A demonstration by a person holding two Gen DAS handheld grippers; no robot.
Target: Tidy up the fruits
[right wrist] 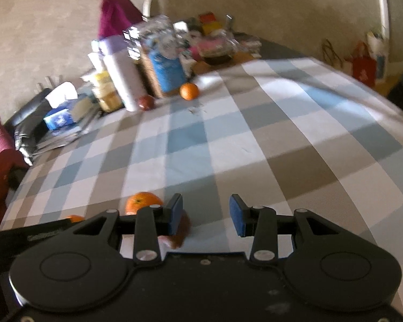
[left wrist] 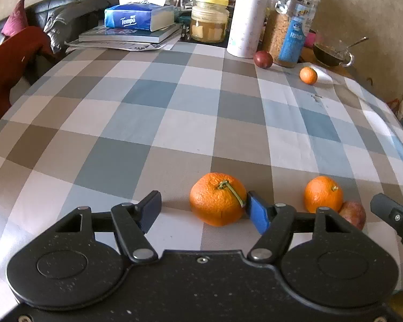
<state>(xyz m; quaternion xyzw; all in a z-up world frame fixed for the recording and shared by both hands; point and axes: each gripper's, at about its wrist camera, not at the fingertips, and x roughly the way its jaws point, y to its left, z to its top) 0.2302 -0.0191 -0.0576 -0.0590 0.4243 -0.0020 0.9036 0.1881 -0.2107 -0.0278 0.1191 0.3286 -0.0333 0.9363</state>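
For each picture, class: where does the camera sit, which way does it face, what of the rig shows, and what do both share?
Left wrist: sits behind the left gripper, faces across the checked tablecloth toward the clutter; open fingers beside a big orange.
Right wrist: behind the right gripper, open, same direction, blurred.
Shared: far small orange, blue tissue pack.

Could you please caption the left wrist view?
Open left gripper beside an orange on a checked tablecloth.

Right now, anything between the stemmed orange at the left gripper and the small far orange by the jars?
Nothing. In the left wrist view, only bare checked tablecloth lies between the stemmed orange and the small far orange.
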